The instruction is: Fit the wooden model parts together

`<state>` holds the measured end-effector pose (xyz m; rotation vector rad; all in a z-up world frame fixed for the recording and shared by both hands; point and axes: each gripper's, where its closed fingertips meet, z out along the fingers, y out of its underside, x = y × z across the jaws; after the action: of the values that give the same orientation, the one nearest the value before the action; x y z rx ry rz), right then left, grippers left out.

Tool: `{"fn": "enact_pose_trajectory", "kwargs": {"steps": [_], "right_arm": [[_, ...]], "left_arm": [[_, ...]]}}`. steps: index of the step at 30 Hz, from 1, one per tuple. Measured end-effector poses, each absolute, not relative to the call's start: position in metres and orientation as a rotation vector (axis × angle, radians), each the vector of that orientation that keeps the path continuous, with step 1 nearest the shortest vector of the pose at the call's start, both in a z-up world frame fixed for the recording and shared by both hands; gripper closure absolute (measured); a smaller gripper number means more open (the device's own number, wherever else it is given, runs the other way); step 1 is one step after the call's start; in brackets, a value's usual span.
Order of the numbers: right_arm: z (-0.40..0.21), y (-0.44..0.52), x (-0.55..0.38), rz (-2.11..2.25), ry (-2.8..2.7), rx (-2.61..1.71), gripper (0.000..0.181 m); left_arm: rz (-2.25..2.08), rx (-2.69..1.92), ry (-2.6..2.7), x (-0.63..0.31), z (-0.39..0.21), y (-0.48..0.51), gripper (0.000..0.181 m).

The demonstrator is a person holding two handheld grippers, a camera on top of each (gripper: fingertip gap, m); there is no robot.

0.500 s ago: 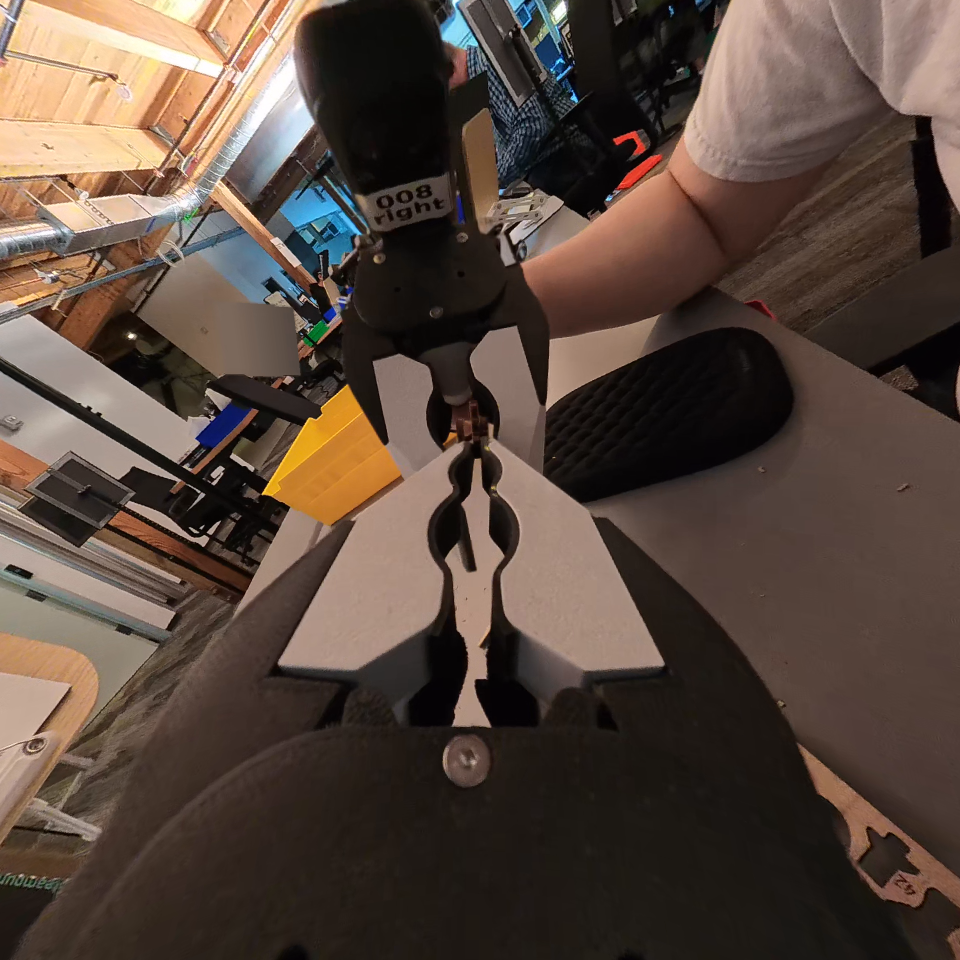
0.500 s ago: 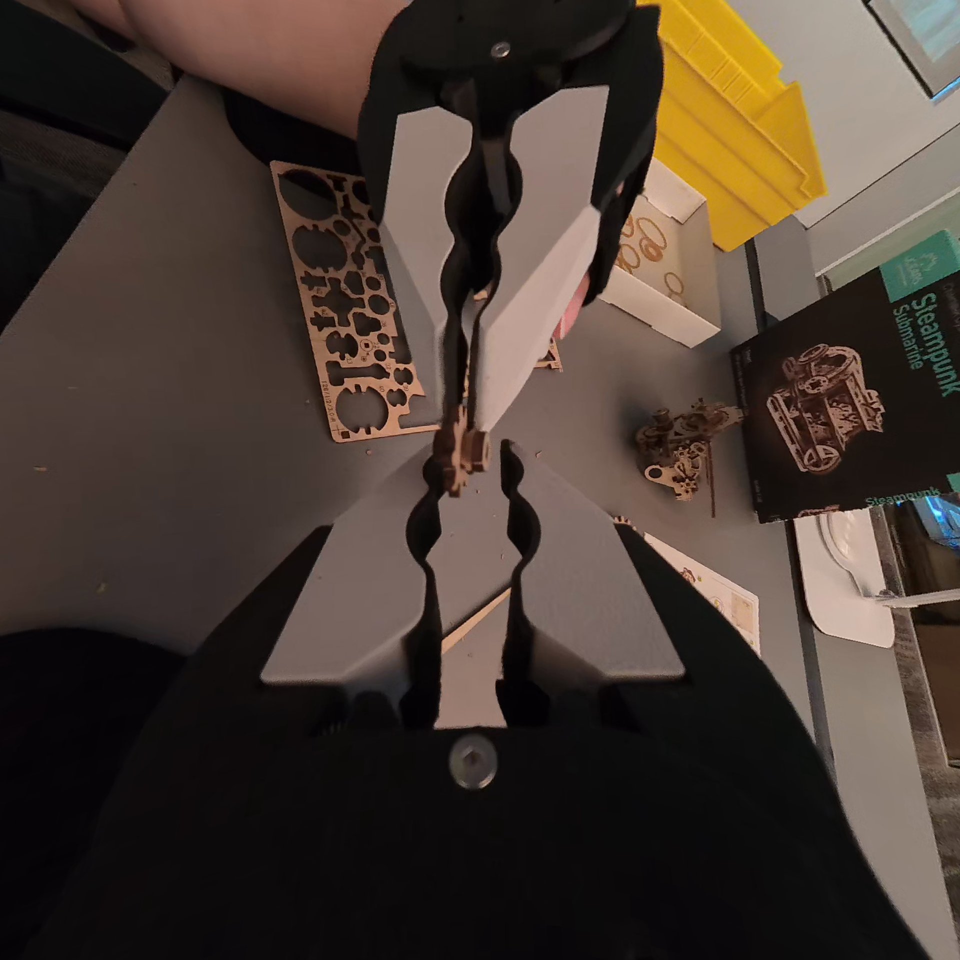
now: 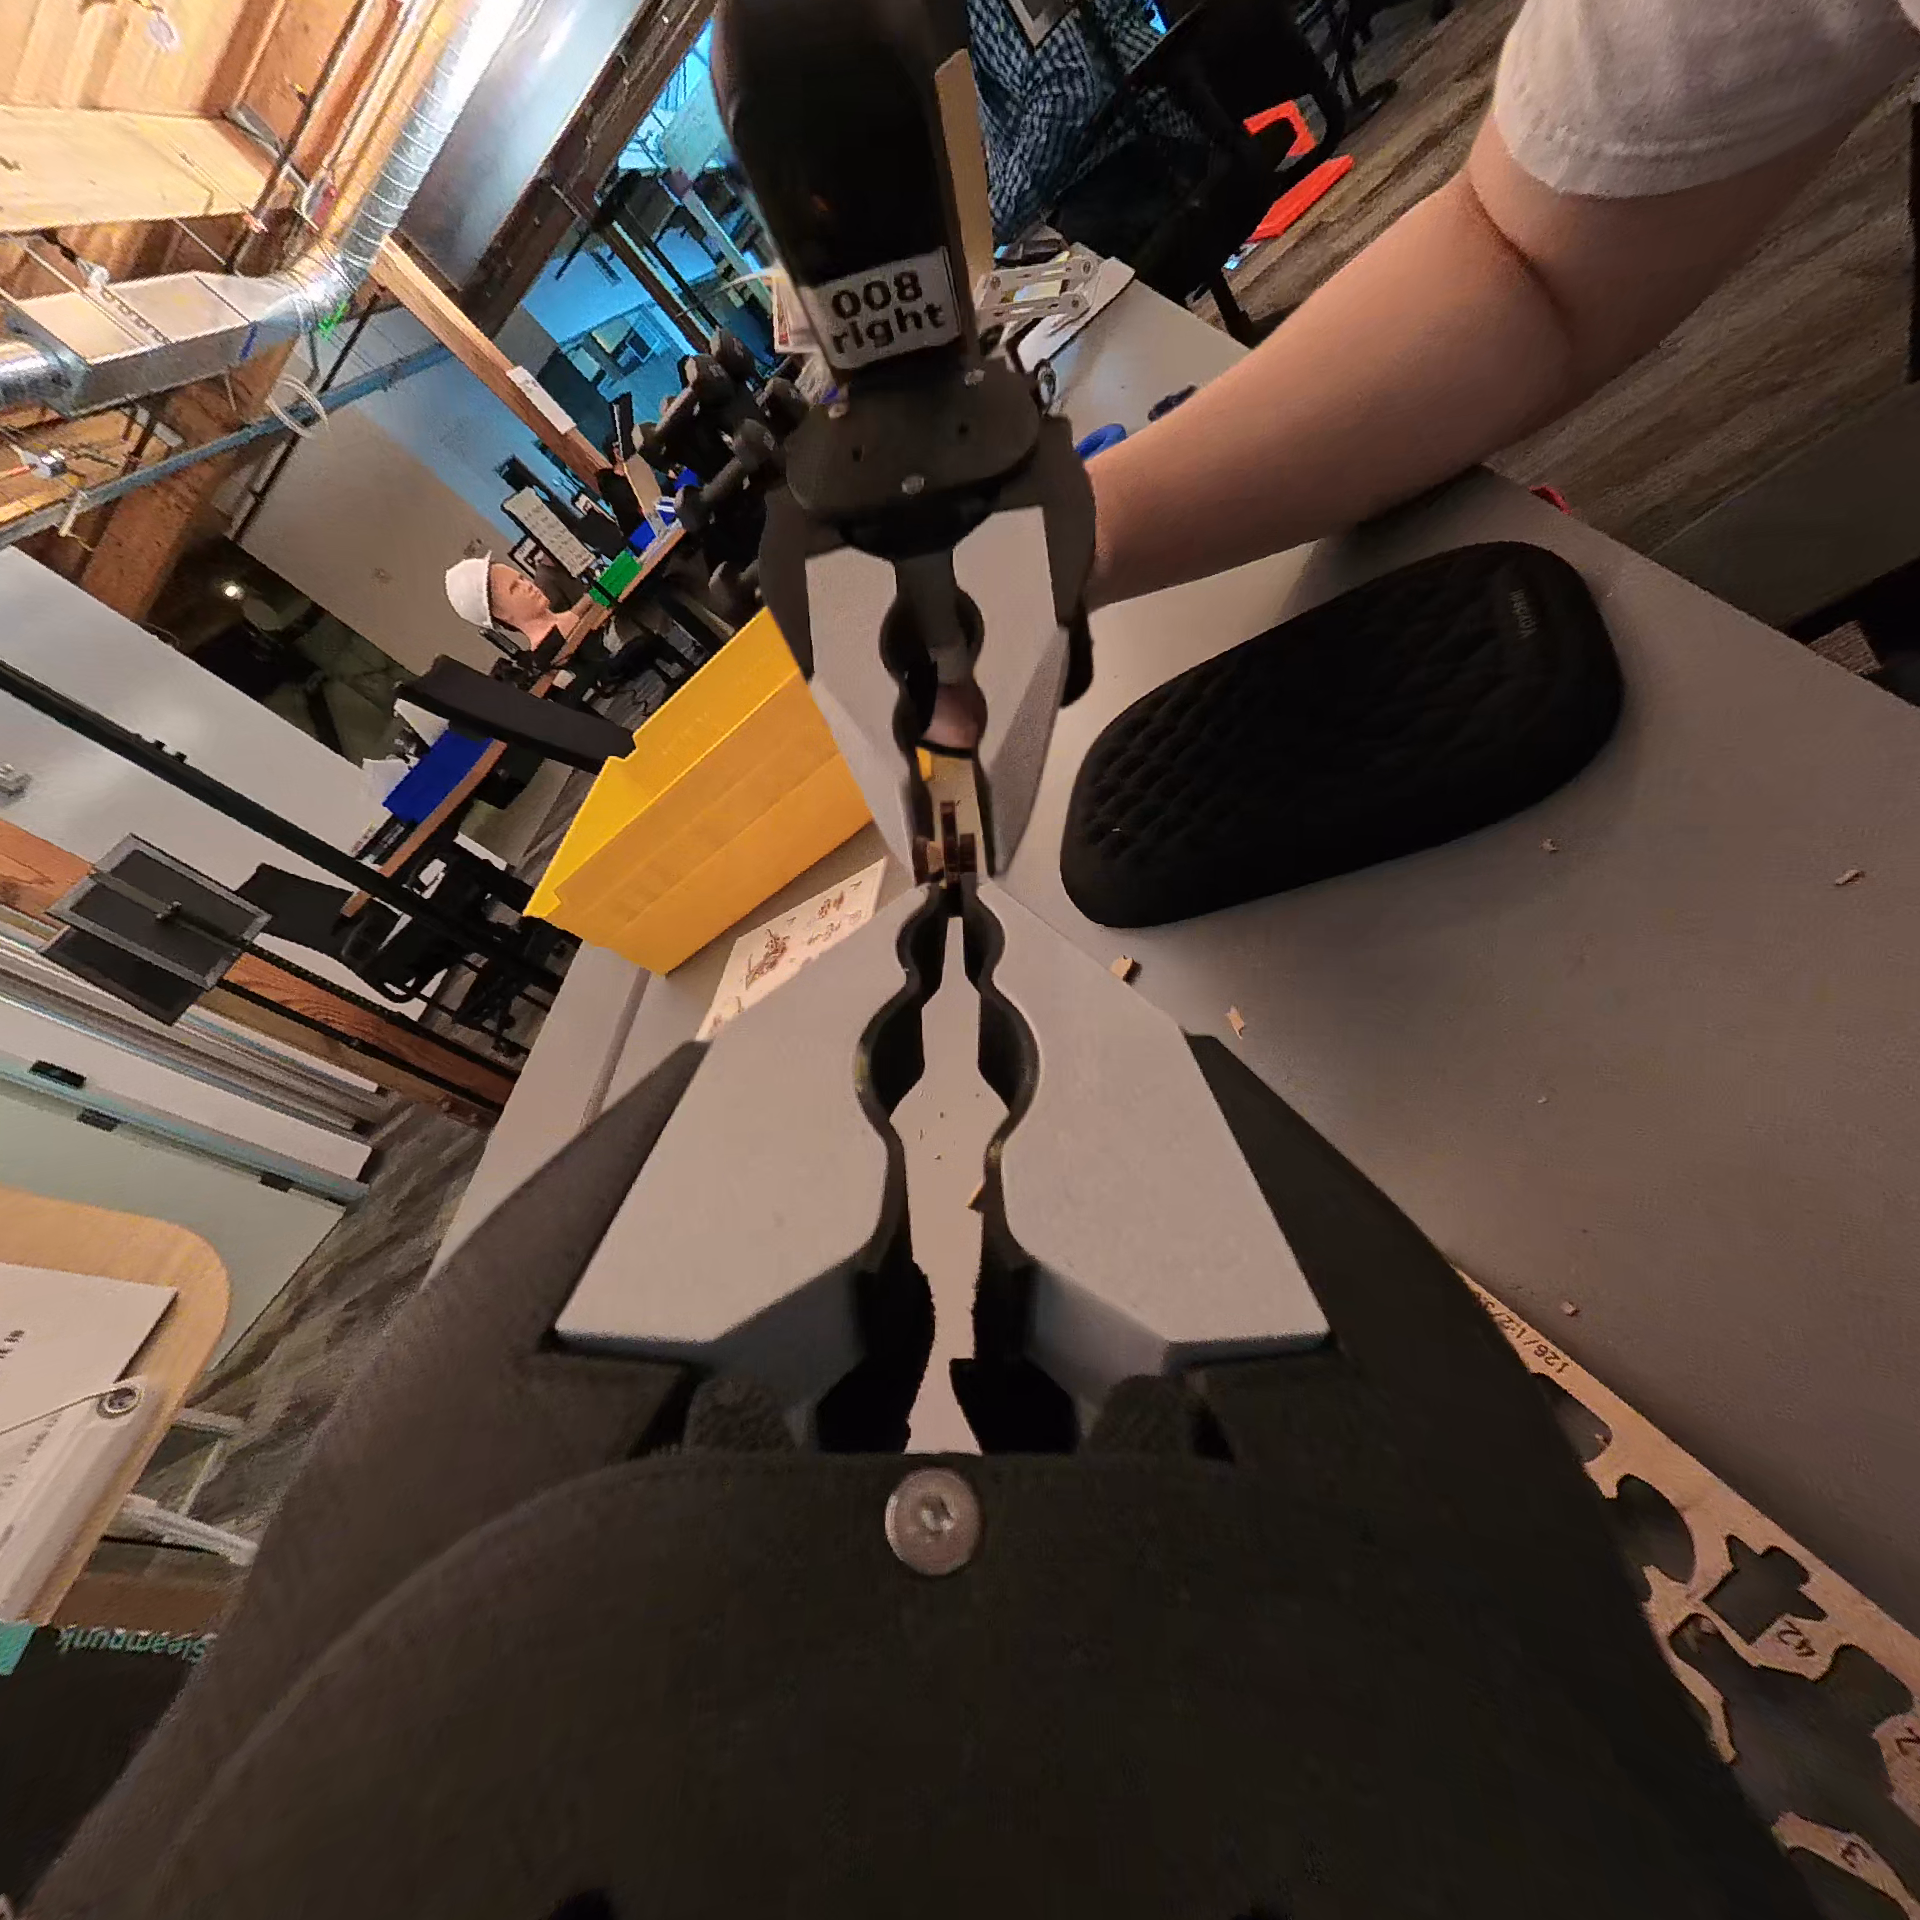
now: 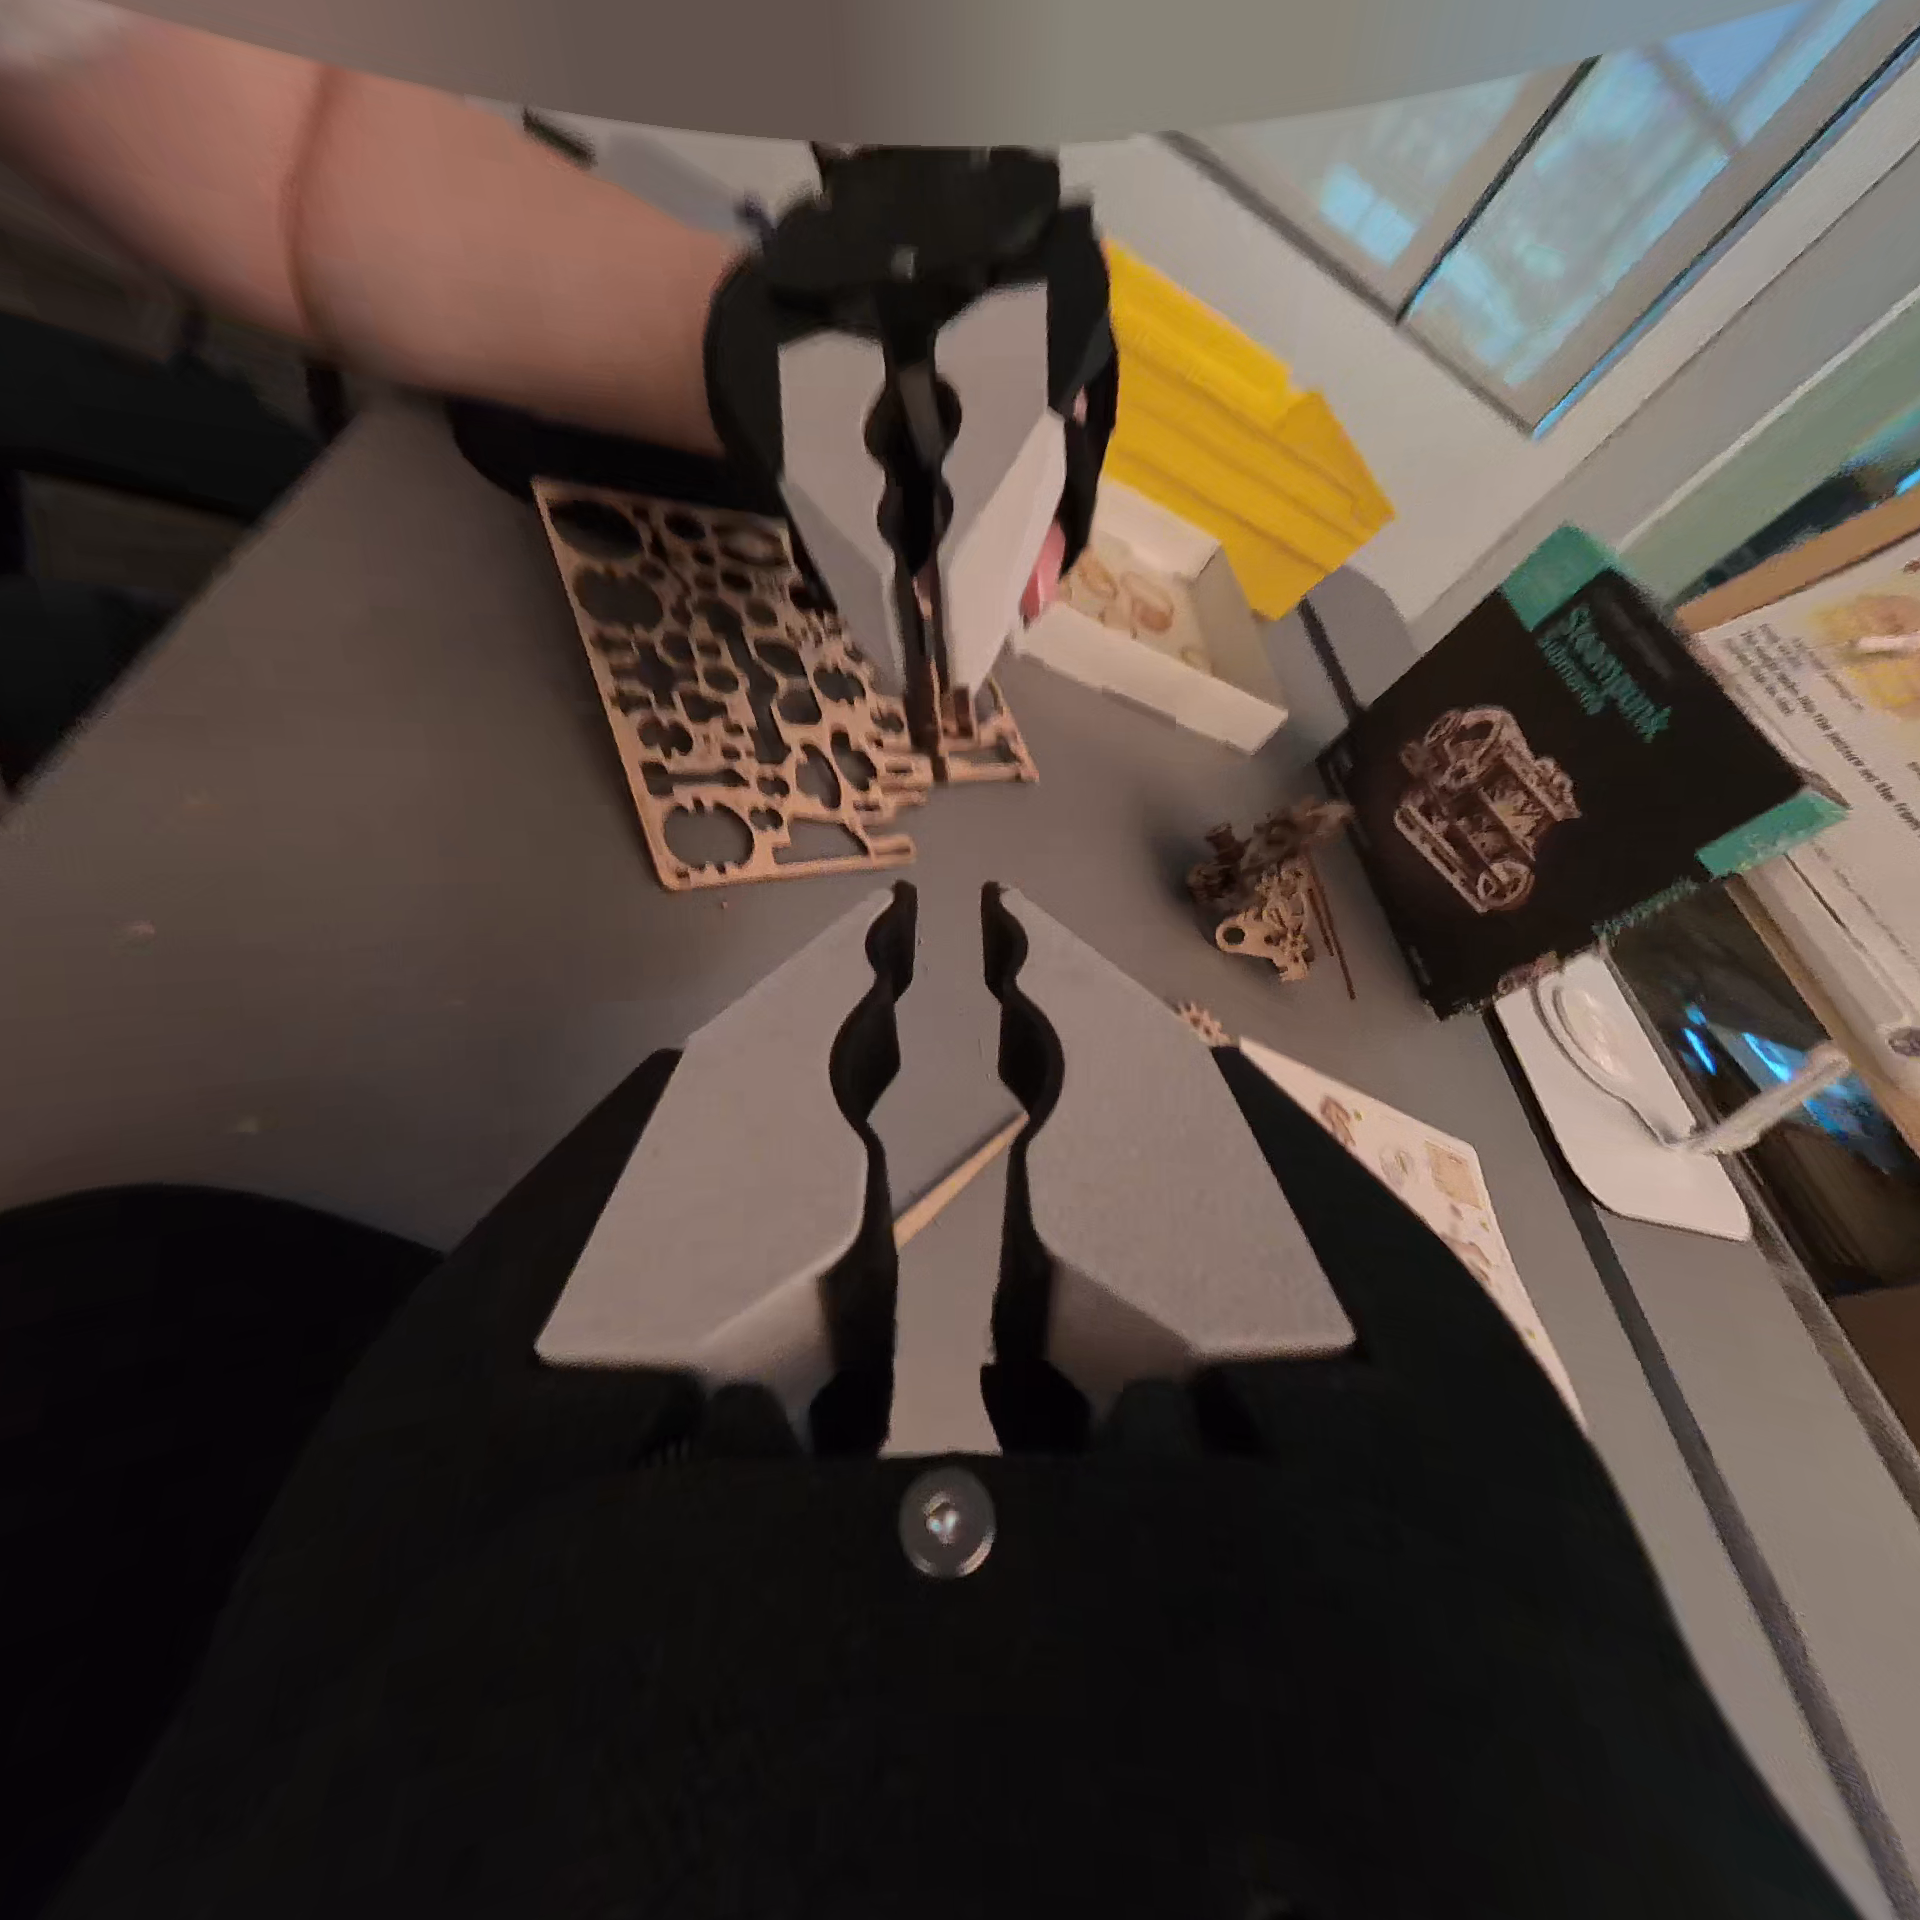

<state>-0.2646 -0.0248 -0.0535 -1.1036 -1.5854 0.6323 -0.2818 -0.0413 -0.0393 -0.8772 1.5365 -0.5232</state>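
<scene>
My left gripper [image 3: 951, 906] is shut on a small wooden part [image 3: 948, 854] that sticks out past its tips, above the grey table [image 3: 1455, 1091]. The right wrist view shows the same gripper [image 4: 935, 727] from the front with the part [image 4: 956, 717], blurred. My right gripper [image 4: 945, 899] is open and empty, facing the left one with a gap between them. It also shows in the left wrist view [image 3: 951, 821], just beyond the part. A half-built wooden model [image 4: 1262, 899] lies on the table to the right.
A punched-out wooden parts sheet [image 4: 748, 707] lies under the left gripper. A white box of parts [image 4: 1143, 634], yellow bins [image 4: 1226, 447], a black kit box [image 4: 1558, 790] and an instruction sheet [image 4: 1392, 1153] are at the right. A black padded rest [image 3: 1340, 727] lies near the person's arm. The grippers are tip to tip, or close to it. Left tips and right tips are each some 25 cm from the half-built wooden model [image 4: 1262, 899].
My right gripper has drawn back from the wooden part, which stays in the left gripper. The two grippers now stand farther apart.
</scene>
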Motion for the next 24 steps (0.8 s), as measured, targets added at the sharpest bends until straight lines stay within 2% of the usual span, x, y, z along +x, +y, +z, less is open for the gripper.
{"fn": "enact_pose_trajectory", "kwargs": {"steps": [5,15,24], "right_arm": [[-0.026,-0.038,-0.267,0.698,-1.473,-0.985,0.171],[-0.040,-0.039,-0.273,0.674,-1.525,-1.020,0.180],[-0.034,-0.034,-0.268,0.750,-1.454,-1.053,0.180]], "left_arm": [[-0.530,-0.900,1.550,-0.279,-0.044,-0.042,0.181],[-0.580,-0.915,1.535,-0.275,-0.042,-0.045,0.181],[-0.602,-0.955,1.473,-0.278,-0.034,-0.040,0.181]]}}
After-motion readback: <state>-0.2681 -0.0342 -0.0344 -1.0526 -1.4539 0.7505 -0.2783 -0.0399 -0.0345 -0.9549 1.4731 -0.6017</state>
